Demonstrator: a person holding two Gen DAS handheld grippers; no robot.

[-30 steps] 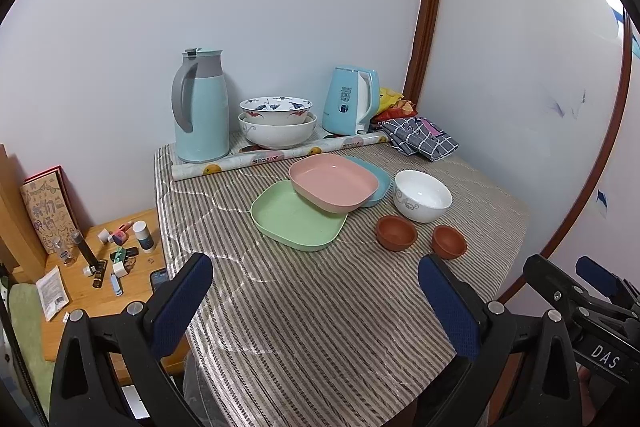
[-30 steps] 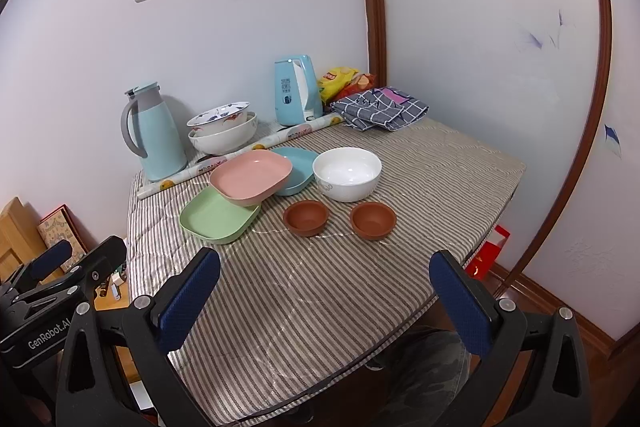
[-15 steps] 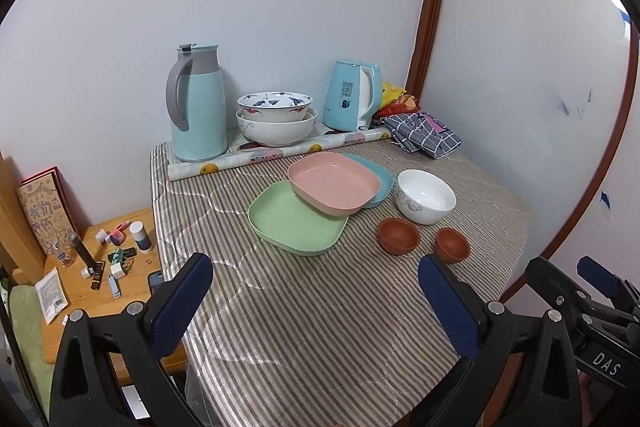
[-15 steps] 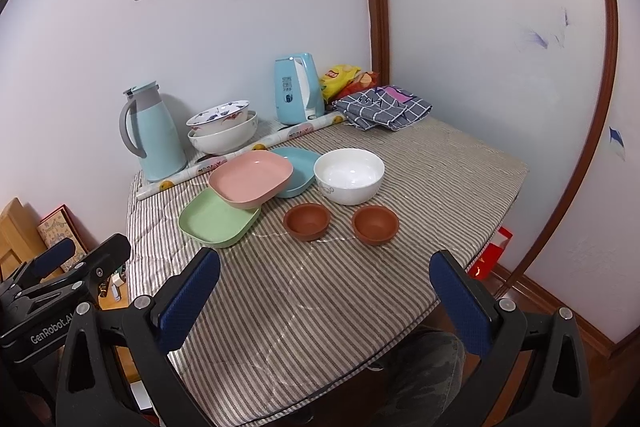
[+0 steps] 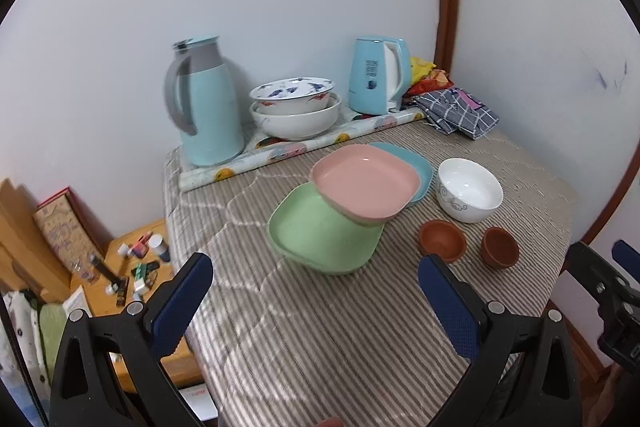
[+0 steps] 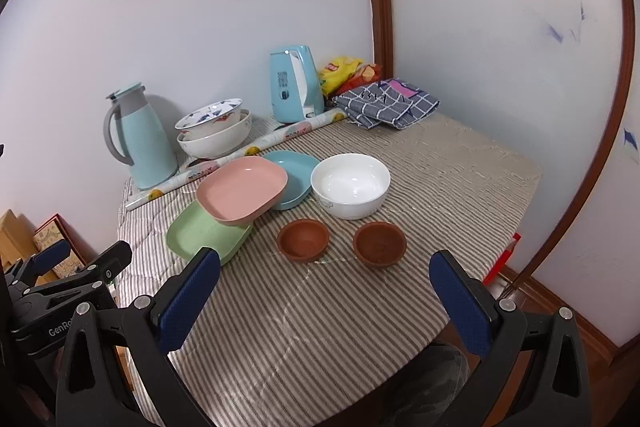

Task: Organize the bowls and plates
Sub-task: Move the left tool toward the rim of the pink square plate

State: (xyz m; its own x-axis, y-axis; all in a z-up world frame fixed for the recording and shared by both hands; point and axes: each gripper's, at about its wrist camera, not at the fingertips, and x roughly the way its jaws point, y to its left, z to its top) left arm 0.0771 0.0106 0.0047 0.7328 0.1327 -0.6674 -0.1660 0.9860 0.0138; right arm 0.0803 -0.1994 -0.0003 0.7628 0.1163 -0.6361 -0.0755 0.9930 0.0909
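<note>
We hold the left gripper (image 5: 316, 301) and the right gripper (image 6: 325, 301) above the near edge of the striped table (image 6: 320, 339), both with jaws spread wide and nothing between them. Just ahead of the right gripper sit two small brown bowls, the left brown bowl (image 6: 303, 240) and the right brown bowl (image 6: 379, 243), side by side and slightly apart. Ahead of the left gripper lies the green plate (image 5: 324, 241), with the pink plate (image 5: 366, 189) resting tilted across its far edge and overlapping the blue plate (image 6: 294, 171) behind it. The white bowl (image 6: 351, 185) stands just beyond the brown bowls, close beside the blue plate. Farther off, along the wall, we see a thermos jug (image 5: 206, 107), two stacked bowls (image 5: 295, 107), a blue kettle (image 5: 378, 81) and a checked cloth (image 6: 386, 103), with a rolled printed sheet (image 5: 296, 149) lying in front of them.
</note>
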